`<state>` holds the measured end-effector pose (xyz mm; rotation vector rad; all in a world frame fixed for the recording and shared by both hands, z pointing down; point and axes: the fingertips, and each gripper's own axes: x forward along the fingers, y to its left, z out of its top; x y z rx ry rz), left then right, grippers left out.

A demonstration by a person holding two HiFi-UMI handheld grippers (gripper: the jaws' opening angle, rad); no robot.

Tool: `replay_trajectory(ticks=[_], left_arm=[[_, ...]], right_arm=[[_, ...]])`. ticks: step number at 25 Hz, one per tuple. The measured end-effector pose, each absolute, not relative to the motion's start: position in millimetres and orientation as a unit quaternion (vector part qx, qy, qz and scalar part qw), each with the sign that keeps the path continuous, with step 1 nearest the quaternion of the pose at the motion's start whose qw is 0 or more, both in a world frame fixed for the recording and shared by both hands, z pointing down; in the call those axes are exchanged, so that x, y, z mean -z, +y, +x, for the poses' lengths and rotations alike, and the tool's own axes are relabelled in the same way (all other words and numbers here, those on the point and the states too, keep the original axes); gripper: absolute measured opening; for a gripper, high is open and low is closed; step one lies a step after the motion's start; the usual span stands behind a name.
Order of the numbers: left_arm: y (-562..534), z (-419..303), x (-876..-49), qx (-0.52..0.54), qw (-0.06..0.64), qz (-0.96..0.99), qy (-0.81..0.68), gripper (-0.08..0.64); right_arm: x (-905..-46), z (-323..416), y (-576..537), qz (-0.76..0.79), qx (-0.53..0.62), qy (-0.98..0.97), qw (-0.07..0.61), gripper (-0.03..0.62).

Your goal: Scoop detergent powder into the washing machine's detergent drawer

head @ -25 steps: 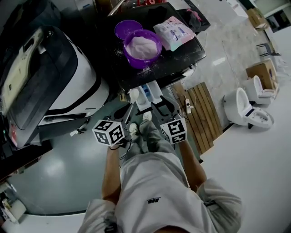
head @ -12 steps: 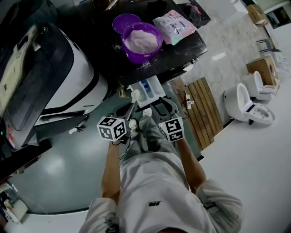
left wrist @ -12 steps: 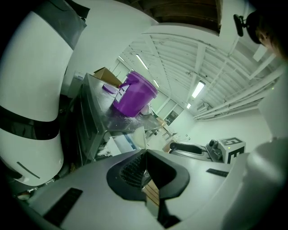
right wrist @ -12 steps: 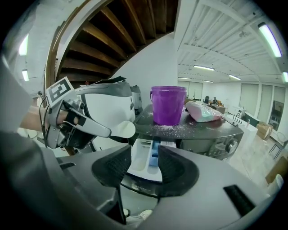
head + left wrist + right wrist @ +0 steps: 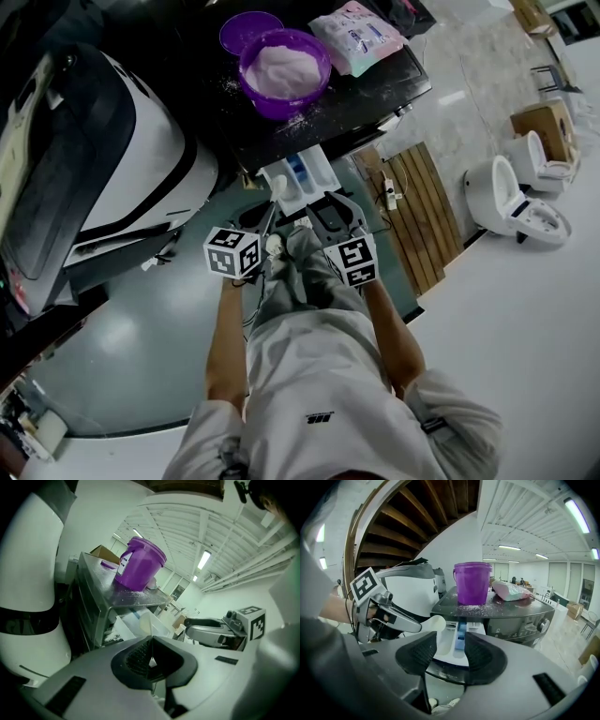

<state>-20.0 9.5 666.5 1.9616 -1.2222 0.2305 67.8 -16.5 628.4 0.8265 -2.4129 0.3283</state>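
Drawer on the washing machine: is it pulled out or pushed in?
Pulled out. The drawer sticks out past the washing machine's front, and its white and blue compartments show from above.

Left gripper [image 5: 151, 660], fingers [image 5: 133, 658] closed on the thin handle of a white scoop [image 5: 146, 621], its bowl near the open detergent drawer [image 5: 119, 629]. A purple tub [image 5: 140, 564] stands on the washing machine [image 5: 136, 599]; the right gripper [image 5: 190, 626] is at right.

No legible txt; bucket label [image 5: 123, 564] & bag print [image 5: 357, 36] too blurry
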Motion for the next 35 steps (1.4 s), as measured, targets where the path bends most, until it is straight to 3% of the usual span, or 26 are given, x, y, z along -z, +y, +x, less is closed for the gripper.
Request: replay_trajectory(ticks=[16, 35], left_arm=[[1.3, -10.0, -701.6, -0.261, 0.297, 0.784, -0.479, 0.017], [-0.2, -1.7, -702.9, -0.417, 0.114, 0.768, -0.472, 0.017]], right_arm=[[-638.7, 80.8, -16.8, 0.322, -0.138, -0.893, 0.281, 0.183], [-642.6, 83.7, -14.2, 0.328, -0.144, -0.890, 0.283, 0.183]])
